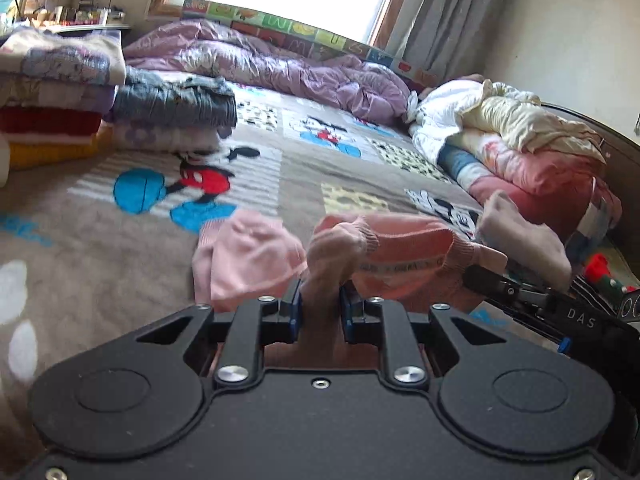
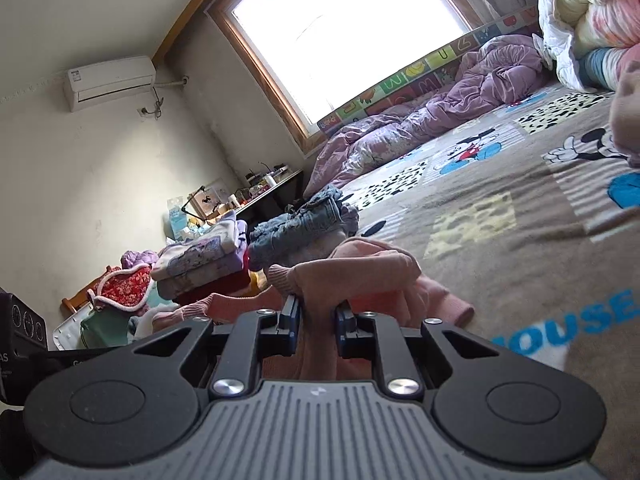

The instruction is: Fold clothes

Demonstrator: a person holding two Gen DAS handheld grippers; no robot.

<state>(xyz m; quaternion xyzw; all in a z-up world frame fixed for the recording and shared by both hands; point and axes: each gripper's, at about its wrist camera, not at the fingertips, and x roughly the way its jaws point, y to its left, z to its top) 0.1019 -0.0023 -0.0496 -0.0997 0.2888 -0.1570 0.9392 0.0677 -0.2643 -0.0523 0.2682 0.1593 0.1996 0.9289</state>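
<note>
Left tool (image 1: 320,300): clenched on a bunched fold of the pink garment (image 1: 400,248), blue-edged fingers (image 1: 295,306) pressed into the knit on either side.
Right tool (image 2: 316,316): likewise clamped on pink knit, a ribbed cuff (image 2: 282,276) poking up just beside its left finger; seen from the left wrist as a black body (image 1: 520,292) entering low at right, touching the same garment.
Pink garment: held between both tools just above the bed, stretched from one to the other; a loose pink portion (image 1: 256,256) draped left of the left tool, resting on the blanket.
Pale sock-like piece (image 1: 524,236): just right of the pink garment, near the right tool.
Blanket (image 1: 100,240): grey-brown cartoon-mouse print covering the bed, blue lettering (image 2: 568,328) close to the right tool.
Folded stack (image 1: 60,92): piled at the left of the bed, well apart from the tools; denim and grey pieces (image 1: 176,100) stacked just beside it.
Unfolded heap (image 1: 520,140): white, cream and pink cloth mounded at the right of the bed.
Purple quilt (image 1: 280,64): rumpled along the far side of the bed, under the window.
Alphabet mat (image 1: 288,28): upright behind the quilt.
Window (image 2: 352,32): bright, wood-framed; grey curtain (image 1: 448,12) at its right.
Bench (image 2: 276,184): cluttered, against the far wall.
Air conditioner (image 2: 110,82): high on the wall.
</note>
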